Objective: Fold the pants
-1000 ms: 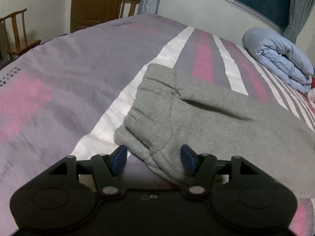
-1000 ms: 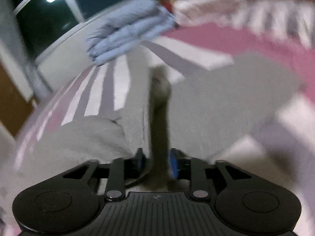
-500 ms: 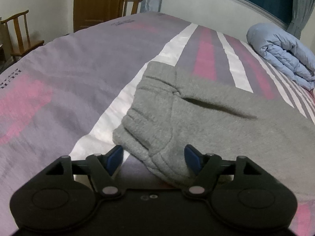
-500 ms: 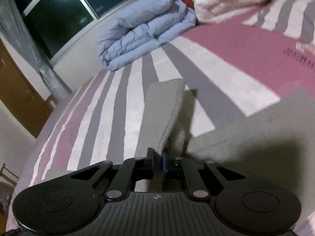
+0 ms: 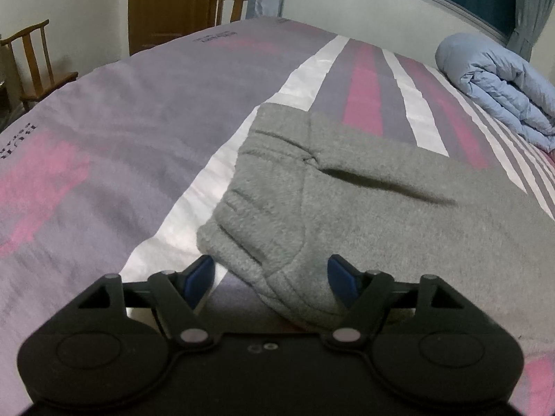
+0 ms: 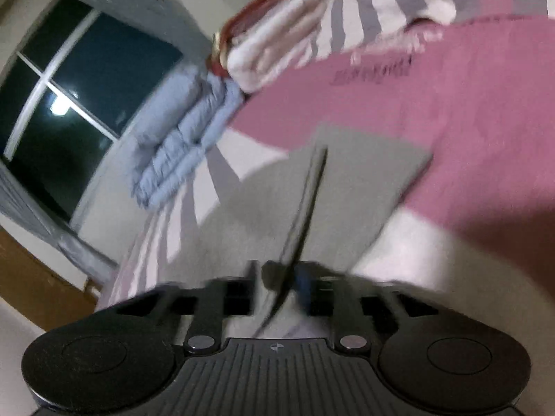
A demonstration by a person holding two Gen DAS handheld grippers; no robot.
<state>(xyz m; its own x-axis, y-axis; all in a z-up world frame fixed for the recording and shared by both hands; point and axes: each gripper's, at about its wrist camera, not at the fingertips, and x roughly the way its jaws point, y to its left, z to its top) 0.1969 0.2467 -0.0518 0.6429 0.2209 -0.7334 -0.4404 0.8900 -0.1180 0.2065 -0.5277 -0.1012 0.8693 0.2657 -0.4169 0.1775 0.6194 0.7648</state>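
Note:
Grey fleece pants (image 5: 347,204) lie on the striped bed, waistband end nearest me in the left wrist view. My left gripper (image 5: 270,277) is open, its blue pads astride the near waistband corner without closing on it. In the blurred right wrist view, my right gripper (image 6: 281,277) is shut on a thin edge of the grey pants (image 6: 347,180), whose leg stretches away over the pink part of the bed.
A rolled light-blue quilt (image 5: 496,83) lies at the bed's far right, also in the right wrist view (image 6: 180,149). Striped pillows (image 6: 295,34) lie beyond it. Wooden chairs (image 5: 31,66) and a door (image 5: 166,3) stand past the bed's left edge.
My left gripper has opened a little wider and backed slightly from the waistband. My right gripper has swung and tilted while holding the pant edge, carrying it across the bed.

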